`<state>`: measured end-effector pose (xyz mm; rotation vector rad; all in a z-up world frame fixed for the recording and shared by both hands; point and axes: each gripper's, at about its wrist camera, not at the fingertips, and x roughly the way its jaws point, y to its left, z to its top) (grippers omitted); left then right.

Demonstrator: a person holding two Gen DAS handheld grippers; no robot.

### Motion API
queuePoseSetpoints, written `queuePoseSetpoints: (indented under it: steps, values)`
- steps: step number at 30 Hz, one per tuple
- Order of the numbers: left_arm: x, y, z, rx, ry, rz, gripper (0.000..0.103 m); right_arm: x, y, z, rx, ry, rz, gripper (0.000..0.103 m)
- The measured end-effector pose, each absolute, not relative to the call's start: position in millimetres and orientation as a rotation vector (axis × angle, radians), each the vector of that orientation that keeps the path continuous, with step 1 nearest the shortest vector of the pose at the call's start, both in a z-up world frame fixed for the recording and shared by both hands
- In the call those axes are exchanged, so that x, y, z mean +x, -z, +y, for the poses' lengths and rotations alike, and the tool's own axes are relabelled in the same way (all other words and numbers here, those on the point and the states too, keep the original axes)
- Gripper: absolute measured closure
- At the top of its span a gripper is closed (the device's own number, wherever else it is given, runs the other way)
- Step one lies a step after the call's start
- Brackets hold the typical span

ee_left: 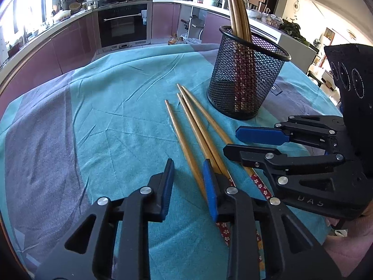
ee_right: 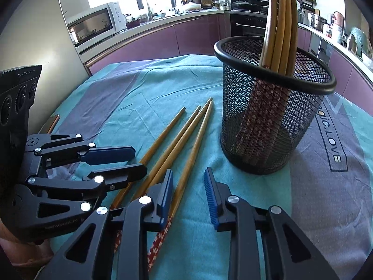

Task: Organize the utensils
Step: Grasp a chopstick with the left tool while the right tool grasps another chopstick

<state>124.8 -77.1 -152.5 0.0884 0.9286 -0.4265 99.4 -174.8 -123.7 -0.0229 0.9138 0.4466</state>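
I had both grippers low over four loose chopsticks (ee_left: 198, 137) on the cloth-covered counter (ee_left: 116, 116). Left gripper (ee_left: 188, 186) and right gripper (ee_right: 188, 193) stood unclenched, gripping nothing. The mesh cup (ee_right: 275, 116) stood just beside them, holding more chopsticks

Mesh cup (ee_right: 275, 107) blocks my path ahead right, upright chopsticks (ee_right: 283, 23) rising above its rim. Four loose chopsticks (ee_left: 198, 130) lie across cloth (ee_left: 112, 121) between my two grippers, close beside cup. Left gripper (ee_left: 189, 186) and right gripper (ee_right: 188, 197) crowd each other. Wide bare cloth left of chopsticks gives me room.
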Motion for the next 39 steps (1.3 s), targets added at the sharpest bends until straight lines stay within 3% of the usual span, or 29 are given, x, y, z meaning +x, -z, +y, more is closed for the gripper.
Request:
queuePoseSetpoints:
  steps: [5, 11, 39]
  values:
    - [132.6, 153.6, -77.6, 0.08, 0.413, 0.936, 0.087, 100.9, 125.2, -181.6, 0.033, -0.443, 0.919, 0.093]
    - [135.2, 153.2, -75.7, 0.054, 0.402, 0.938, 0.092, 100.6, 125.6, -195.5, 0.121, -0.441, 0.923, 0.097]
    - [125.4, 157.3, -75.0, 0.067, 0.426, 0.953, 0.094, 94.9, 127.4, -190.6, 0.092, -0.53, 0.955, 0.095]
